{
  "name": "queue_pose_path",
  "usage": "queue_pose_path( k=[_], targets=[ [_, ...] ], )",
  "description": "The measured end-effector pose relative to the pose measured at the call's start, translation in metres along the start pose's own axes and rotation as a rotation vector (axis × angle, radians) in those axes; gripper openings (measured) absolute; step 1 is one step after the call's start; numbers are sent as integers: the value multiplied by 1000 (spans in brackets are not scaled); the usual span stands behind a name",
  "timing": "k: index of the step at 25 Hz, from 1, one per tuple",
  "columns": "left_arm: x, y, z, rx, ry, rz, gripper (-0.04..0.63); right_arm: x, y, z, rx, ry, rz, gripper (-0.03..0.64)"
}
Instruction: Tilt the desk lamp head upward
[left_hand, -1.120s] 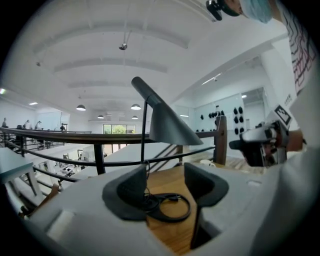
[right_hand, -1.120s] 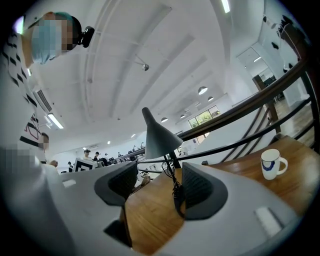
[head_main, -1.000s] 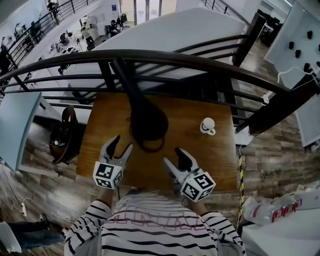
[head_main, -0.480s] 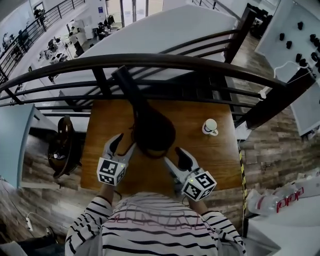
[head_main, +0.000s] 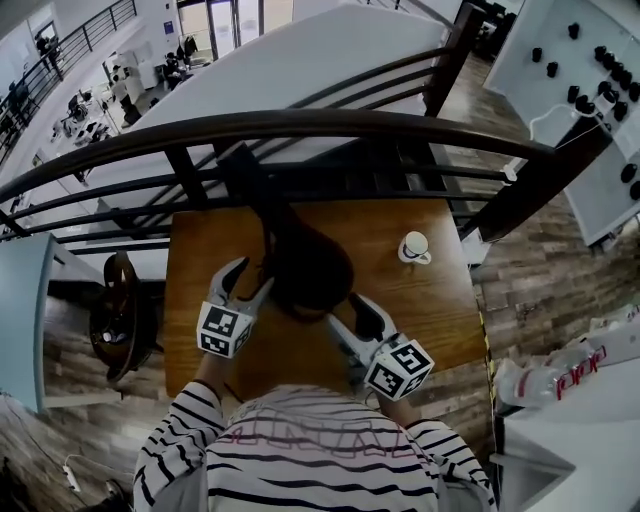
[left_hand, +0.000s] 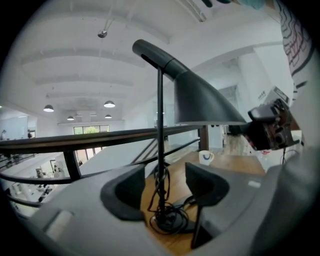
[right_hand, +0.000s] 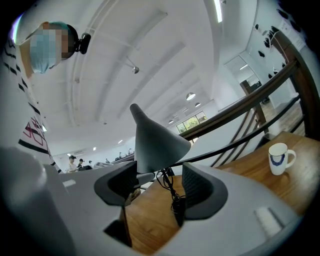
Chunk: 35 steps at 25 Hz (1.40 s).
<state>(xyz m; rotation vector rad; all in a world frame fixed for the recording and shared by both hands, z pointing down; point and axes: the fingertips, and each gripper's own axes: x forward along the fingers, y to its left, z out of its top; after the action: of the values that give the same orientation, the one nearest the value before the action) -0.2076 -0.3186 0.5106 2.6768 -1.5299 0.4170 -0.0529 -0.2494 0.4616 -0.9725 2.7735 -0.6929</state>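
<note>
**Both tongs open, one on each side of the lamp head**

Nearest me is the striped shirt, with both arms reaching out from it over the wooden bench.

The left tongs sit just left of the lamp head. Their jaws have just been opening and stand wide apart. Nothing is pressed between them. In the left gripper view the thin stem shows through the gap, farther off and clear of both pads.

The right tongs are just right of the head and a little nearer me. Their jaws are also apart and grip nothing. In the right gripper view the cone of the head rises right behind the gap. I cannot tell whether a jaw touches its rim.

The head is a dark cone on the upright stem. Its rim is roughly level and its mouth faces down at the bench. Under it the round base sits on the bench with a cord looped around the foot of the stem.

Right of the lamp and farther back, a white mug stands on the bench, well apart from it.

Behind the lamp a dark railing runs along the bench's far edge.
</note>
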Motion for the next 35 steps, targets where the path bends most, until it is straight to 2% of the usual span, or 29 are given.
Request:
queue_pose_path(
  k=[10, 16, 19, 22, 25, 35],
  targets=[
    [35, 9, -11, 11, -1, -81, 241, 12, 4, 2, 21, -19, -36, 270],
    [49, 12, -18, 48, -1, -113, 172, 15, 3, 0, 16, -28, -47, 270],
    [54, 12, -24, 58, 9, -126, 161, 16, 2, 0, 21, -25, -59, 270],
    [57, 12, -25, 60, 11, -124, 151, 16, 3, -1, 30, -20, -66, 270],
    [58, 13, -23, 58, 9, -118, 95, 16, 5, 1, 39, -22, -65, 270],
    [59, 13, -23, 64, 1, -115, 67, 17, 7, 4, 83, -50, -32, 279]
  ],
)
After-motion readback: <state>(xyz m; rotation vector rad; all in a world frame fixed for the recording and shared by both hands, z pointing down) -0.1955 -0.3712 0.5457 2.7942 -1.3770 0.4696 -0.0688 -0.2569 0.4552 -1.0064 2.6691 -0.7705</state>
